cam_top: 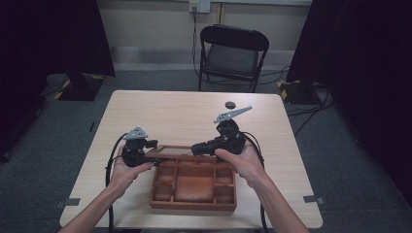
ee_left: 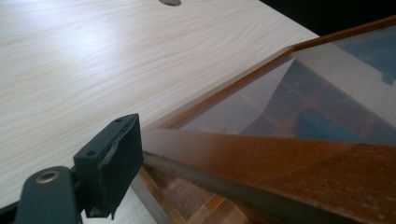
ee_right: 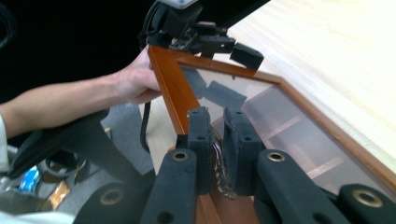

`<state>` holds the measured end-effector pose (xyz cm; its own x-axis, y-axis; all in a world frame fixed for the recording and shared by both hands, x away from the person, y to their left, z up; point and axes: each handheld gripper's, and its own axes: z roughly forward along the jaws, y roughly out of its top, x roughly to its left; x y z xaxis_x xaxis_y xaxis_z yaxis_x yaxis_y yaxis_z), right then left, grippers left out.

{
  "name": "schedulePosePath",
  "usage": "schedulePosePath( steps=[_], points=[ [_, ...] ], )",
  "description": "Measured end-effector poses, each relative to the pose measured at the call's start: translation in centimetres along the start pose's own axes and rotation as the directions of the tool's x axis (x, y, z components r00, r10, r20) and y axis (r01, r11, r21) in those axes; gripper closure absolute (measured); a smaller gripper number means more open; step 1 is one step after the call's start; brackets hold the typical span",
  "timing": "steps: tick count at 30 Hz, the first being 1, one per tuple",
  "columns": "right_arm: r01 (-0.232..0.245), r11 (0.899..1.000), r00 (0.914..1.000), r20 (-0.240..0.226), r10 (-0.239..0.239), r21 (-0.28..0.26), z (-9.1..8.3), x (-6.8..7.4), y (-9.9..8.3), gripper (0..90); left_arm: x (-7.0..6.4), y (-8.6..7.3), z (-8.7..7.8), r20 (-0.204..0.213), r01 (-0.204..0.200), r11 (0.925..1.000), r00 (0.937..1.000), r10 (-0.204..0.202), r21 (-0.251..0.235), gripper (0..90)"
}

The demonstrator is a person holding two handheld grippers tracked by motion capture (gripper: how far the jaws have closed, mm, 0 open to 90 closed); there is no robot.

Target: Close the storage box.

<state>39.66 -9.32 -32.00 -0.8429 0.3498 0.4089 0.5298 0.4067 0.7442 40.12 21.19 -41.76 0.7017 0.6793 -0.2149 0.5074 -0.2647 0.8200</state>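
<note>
A wooden box [cam_top: 193, 183] with many small compartments sits at the near middle of the pale wood counter [cam_top: 175, 114], and its glass-paned lid [cam_top: 167, 151] is lifted at the far side of the box. In the high view the compartments are bare wood, a large one at the near centre with smaller ones around it; no contents can be made out in them.

The left tongs [cam_top: 156, 160] sit at the lid's left end. In the left gripper view one black jaw stands just beside the lid's brown frame [ee_left: 261, 158], and the other jaw is hidden, so whether they clamp the frame cannot be told.

The right tongs [ee_right: 217, 142] are drawn narrow over the frame's near edge, the jaws close together on either side of it, gripping the lid [ee_right: 261, 105]. That view also takes in the left hand [ee_right: 137, 79] against the frame's far corner.

A small dark disc [cam_top: 230, 104] lies on the counter well beyond the box. A black folding chair [cam_top: 232, 54] stands behind the counter.
</note>
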Motion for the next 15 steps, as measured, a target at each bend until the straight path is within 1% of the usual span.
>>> schedulePosePath(
  steps=[1,3,6,8,11,13,15],
  points=[
    [-0.003,1.000,1.0000,0.000,0.003,0.001,0.0,0.0,0.0,82.3,0.0,0.0,0.0,0.003,0.004,1.0000,1.0000,-0.004,0.001,15.7],
    [-0.001,1.000,1.0000,0.003,0.001,0.003,0.0,0.1,0.0,82.3,0.2,-0.1,-0.2,-0.009,0.010,0.9999,0.9999,-0.010,-0.002,16.1],
    [0.001,1.000,1.0000,0.003,-0.001,-0.003,-0.1,0.0,0.0,82.4,0.5,-0.1,-0.4,-0.012,0.023,0.9997,0.9996,-0.024,-0.009,16.0],
    [0.001,1.000,1.0000,-0.002,-0.001,-0.002,-0.1,-0.1,0.0,82.4,0.8,-0.2,-0.5,-0.022,0.022,0.9997,0.9995,-0.022,-0.003,15.9],
    [0.005,1.000,1.0000,-0.004,-0.005,0.004,-0.1,-0.1,0.0,82.4,1.0,-0.4,-0.6,-0.022,0.026,0.9996,0.9994,-0.026,0.005,16.0],
    [0.007,1.000,1.0000,-0.006,-0.007,0.007,-0.2,-0.1,-0.1,82.3,1.1,-0.5,-0.7,-0.028,0.020,0.9997,0.9994,-0.020,0.012,15.9],
    [0.009,1.000,0.9999,-0.006,-0.009,0.014,-0.2,-0.1,-0.2,82.3,1.1,-0.6,-0.8,-0.029,0.027,0.9995,0.9992,-0.027,0.018,16.5]
  ],
)
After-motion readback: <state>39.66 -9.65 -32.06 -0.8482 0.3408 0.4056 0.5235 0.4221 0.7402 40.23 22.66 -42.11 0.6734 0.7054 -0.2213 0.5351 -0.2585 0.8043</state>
